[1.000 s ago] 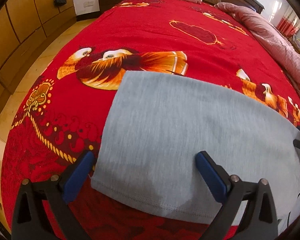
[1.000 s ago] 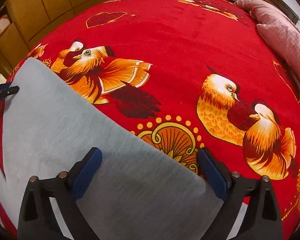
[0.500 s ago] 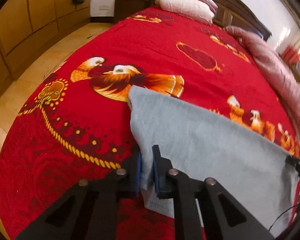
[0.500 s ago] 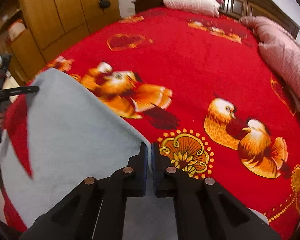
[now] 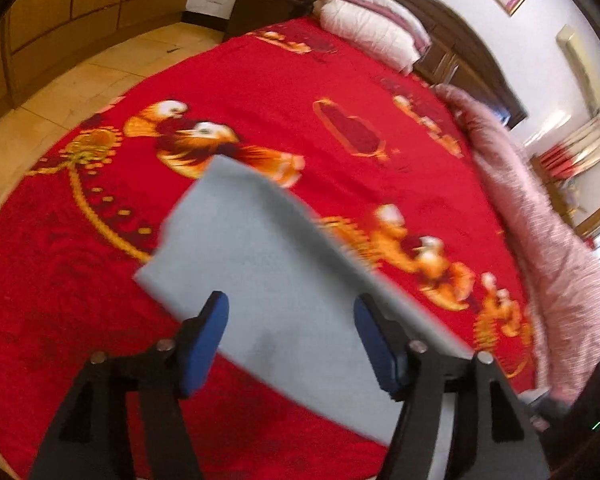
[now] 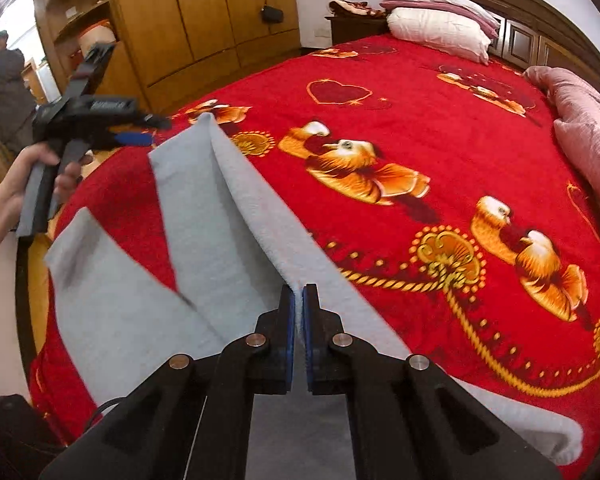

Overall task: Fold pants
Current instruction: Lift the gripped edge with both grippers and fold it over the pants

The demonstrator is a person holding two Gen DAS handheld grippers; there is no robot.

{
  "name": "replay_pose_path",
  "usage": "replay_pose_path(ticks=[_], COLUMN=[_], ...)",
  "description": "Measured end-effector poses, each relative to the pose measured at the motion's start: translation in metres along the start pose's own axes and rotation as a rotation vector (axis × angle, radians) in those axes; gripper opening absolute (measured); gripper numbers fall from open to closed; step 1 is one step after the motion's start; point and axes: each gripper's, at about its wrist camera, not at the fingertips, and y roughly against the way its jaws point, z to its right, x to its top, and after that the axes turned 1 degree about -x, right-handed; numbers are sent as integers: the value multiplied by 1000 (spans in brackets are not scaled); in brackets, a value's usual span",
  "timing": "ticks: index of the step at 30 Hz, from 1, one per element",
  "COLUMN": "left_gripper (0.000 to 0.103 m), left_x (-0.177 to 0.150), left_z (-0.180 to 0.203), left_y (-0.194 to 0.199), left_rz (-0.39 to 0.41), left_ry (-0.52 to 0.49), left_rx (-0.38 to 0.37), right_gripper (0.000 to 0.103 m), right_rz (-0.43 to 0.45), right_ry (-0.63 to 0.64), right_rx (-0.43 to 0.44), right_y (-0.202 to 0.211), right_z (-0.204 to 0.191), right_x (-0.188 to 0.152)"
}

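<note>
While lying on red bedspread, grey pants: lifting at pinched fold.
Right gripper: clamping the fold.
Left gripper: just opening, gripping nothing.

Both cams ride on the claws, tilted down at the bed from its foot end, facing the headboard. The left one sits close over the pants; the right one also catches the left claw. Both share pants and pillows.
</note>
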Motion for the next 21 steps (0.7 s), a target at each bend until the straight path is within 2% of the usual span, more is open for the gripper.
replay_pose_path(ticks=[3, 5, 7, 11, 12, 13, 14, 15, 21], left_gripper=[72, 72, 71, 68, 55, 30, 16, 8, 4], left_x=[9, 17, 24, 30, 29, 28, 26, 23, -1], left_z=[19, 28, 32, 31, 30, 29, 29, 27, 18], left_y=[-15, -32, -50, -70, -72, -74, -75, -74, -25], left_rz=[1, 2, -8, -25, -27, -38, -50, -57, 33], left_ry=[16, 35, 72, 154, 163, 166, 161, 156, 119], left_rx=[-27, -1, 10, -11, -12, -9, -3, -5, -46], right_gripper=[5, 5, 5, 5, 5, 5, 5, 5, 5], right_rz=[16, 28, 39, 56, 57, 60, 63, 67, 78], right_ry=[-1, -10, -24, -30, -30, -31, -33, -39, -63], right_rx=[7, 12, 30, 52, 55, 60, 62, 68, 83], right_y=[6, 10, 14, 22, 23, 25, 26, 27, 36], right_z=[-4, -5, -4, -6, -6, -6, -6, -6, -10], right_x=[-4, -5, -7, -13, -13, -15, -16, -18, -32])
